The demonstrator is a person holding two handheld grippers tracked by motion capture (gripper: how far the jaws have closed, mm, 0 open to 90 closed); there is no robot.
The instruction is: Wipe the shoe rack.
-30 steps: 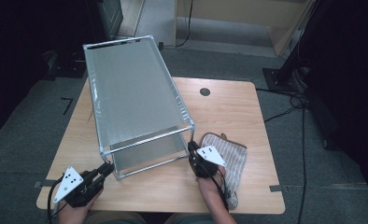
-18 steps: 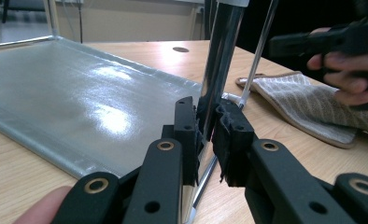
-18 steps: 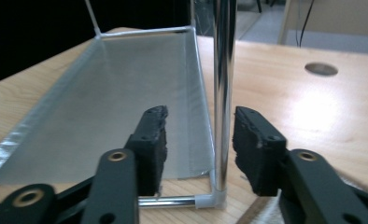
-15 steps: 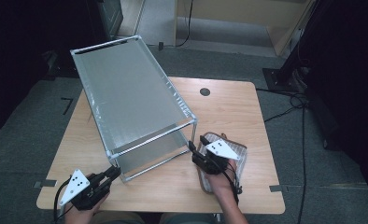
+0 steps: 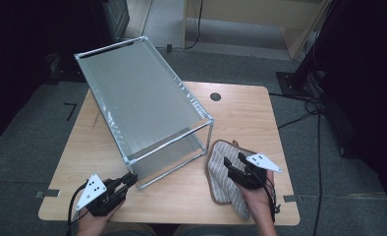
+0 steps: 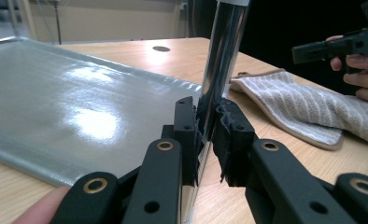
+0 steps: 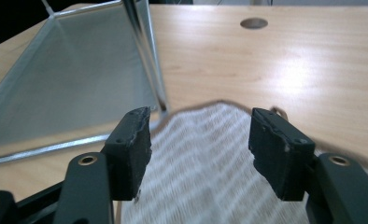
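A metal wire rack [image 5: 142,108] with a mesh shelf and chrome posts stands askew on the wooden table [image 5: 245,113]. My left gripper [image 5: 131,178] is at the rack's near left corner. In the left gripper view its pads [image 6: 209,126] are shut on the chrome post [image 6: 224,56]. My right gripper [image 5: 233,164] hovers over a striped pot holder [image 5: 221,182] to the right of the rack. Its jaws [image 7: 201,140] have just been opening and stand open, with nothing between them and the pot holder [image 7: 205,182] below. The near right post [image 7: 149,56] is just ahead of them.
A round cable hole [image 5: 215,96] sits in the table behind the rack. Bare wood lies to the right of the rack and along the front edge. Grey carpet and cables [image 5: 304,105] surround the table.
The right gripper has let go of the rack's near right post and drawn back to the right over the pot holder. The rack's far end has swung left, with the left gripper still on its post.
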